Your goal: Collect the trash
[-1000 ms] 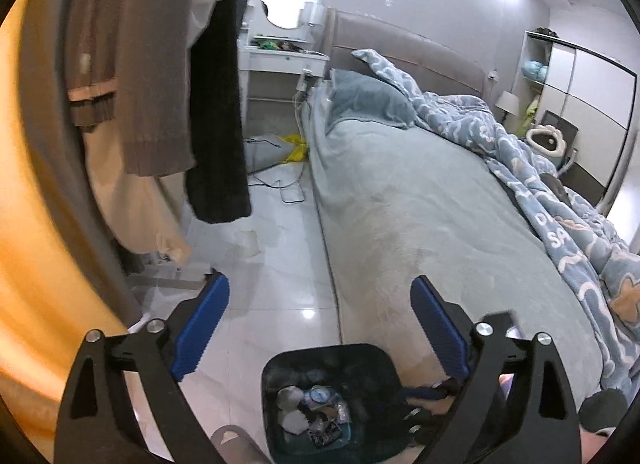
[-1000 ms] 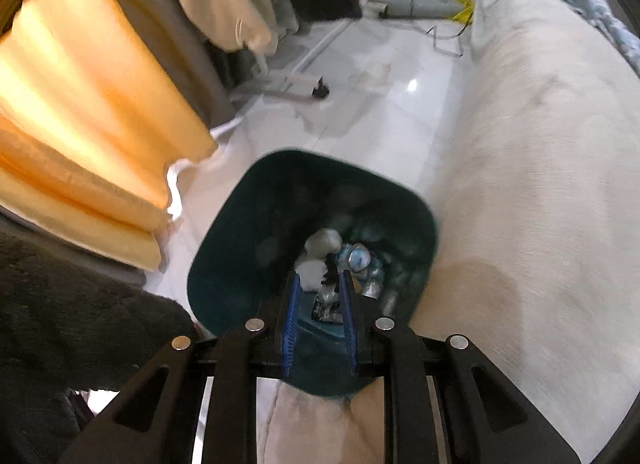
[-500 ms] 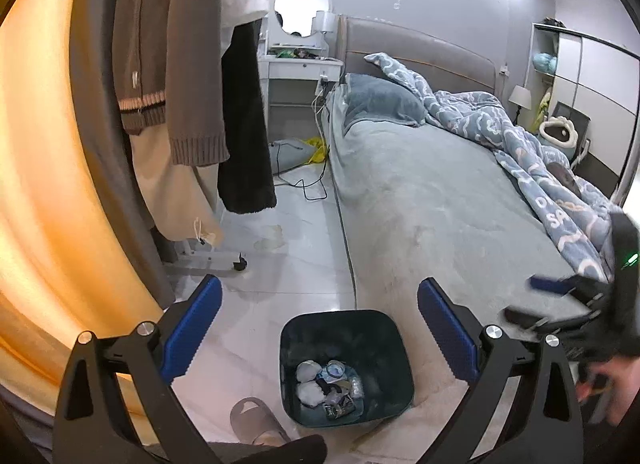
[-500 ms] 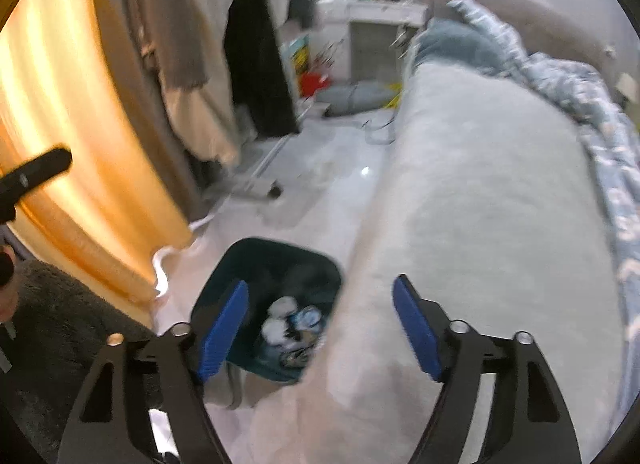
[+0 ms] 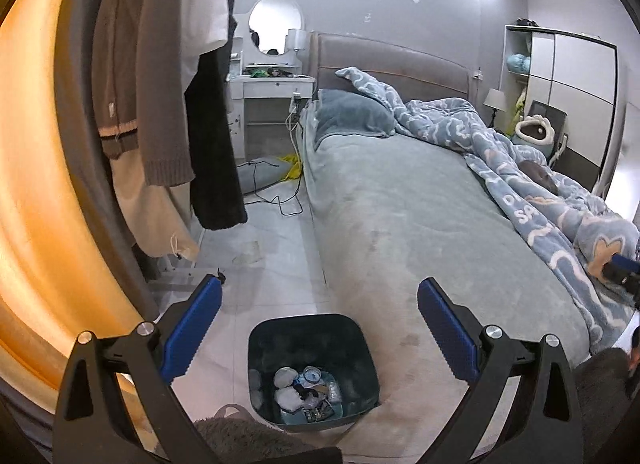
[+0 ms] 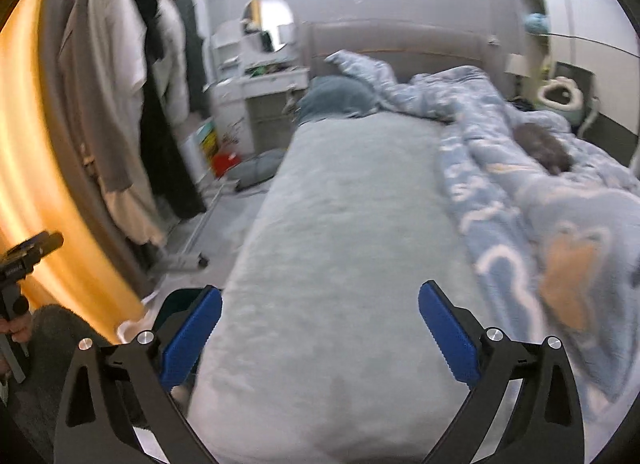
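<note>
Two tools are in play, and both have their blue-padded fingers spread wide with nothing between them. One dark teal trash bin (image 5: 314,368) stands on the pale tiled floor (image 5: 272,272), touching the foot corner of the bed (image 5: 420,232); the left tool (image 5: 318,328) hangs above it. Inside the bin lie two or three white crumpled wads (image 5: 286,376), a small round lid-like piece and some dark wrappers, too jumbled to count exactly. The right tool (image 6: 320,328) is held over the grey-green sheet of the bed.

One blue cloud-print duvet (image 5: 520,175) is bunched along the bed's far side, and one blue pillow (image 5: 352,113) lies by the padded headboard. Beyond it stands one white vanity tabletop (image 5: 272,81) with a round mirror (image 5: 275,23). Several garments (image 5: 160,83) hang at the left beside an orange curtain (image 5: 36,183).

Only the left wrist view shows the bin's contents; in the right wrist view, which is blurred, just the bin's rim peeks out behind the left finger. That view alone shows a red item (image 6: 225,161) on the floor by the vanity.
</note>
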Demonstrator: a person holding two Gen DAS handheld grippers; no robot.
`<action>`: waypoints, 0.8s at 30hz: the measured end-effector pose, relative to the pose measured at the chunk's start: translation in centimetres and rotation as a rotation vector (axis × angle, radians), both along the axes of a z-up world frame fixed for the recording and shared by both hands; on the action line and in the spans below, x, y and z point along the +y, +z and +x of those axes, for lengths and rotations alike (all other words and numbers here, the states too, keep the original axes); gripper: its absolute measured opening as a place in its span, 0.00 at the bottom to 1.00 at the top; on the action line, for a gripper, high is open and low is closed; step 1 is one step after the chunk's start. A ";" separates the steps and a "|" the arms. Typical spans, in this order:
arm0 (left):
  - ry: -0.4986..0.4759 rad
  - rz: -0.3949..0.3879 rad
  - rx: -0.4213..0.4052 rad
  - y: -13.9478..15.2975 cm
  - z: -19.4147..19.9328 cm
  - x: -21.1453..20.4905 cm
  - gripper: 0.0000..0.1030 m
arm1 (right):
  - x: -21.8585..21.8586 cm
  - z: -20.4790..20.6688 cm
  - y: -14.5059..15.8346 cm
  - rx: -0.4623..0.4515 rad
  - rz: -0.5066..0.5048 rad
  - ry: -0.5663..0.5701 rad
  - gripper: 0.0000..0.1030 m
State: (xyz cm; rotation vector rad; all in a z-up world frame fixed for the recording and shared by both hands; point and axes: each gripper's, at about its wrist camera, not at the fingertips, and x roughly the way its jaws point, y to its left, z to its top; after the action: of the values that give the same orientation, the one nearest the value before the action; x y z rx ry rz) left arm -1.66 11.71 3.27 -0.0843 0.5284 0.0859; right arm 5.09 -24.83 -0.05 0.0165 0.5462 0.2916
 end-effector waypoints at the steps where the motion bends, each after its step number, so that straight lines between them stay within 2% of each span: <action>1: -0.007 0.003 0.002 -0.1 0.1 -0.3 0.97 | -0.7 -0.4 0.1 -0.012 -0.010 -0.010 0.97; 4: -0.017 0.000 0.005 -0.4 0.0 -0.9 0.97 | -2.7 -1.4 0.0 -0.034 -0.008 -0.028 0.97; 8: -0.011 0.005 -0.001 -0.6 -0.2 -1.4 0.97 | -4.7 -1.6 -0.7 -0.019 0.028 -0.044 0.97; 16: -0.003 0.036 0.040 -1.4 0.2 -2.0 0.97 | -5.4 -2.8 -0.5 -0.070 0.071 0.016 0.97; 24: 0.004 0.009 0.065 -1.8 0.6 -1.7 0.97 | -5.6 -2.5 -0.4 -0.062 0.114 0.007 0.97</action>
State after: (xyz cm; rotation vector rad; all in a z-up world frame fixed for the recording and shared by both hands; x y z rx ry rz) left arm -1.08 9.97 1.44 -0.0736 0.5928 0.0954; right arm 2.55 -30.46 -0.43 0.1152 0.4672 0.3291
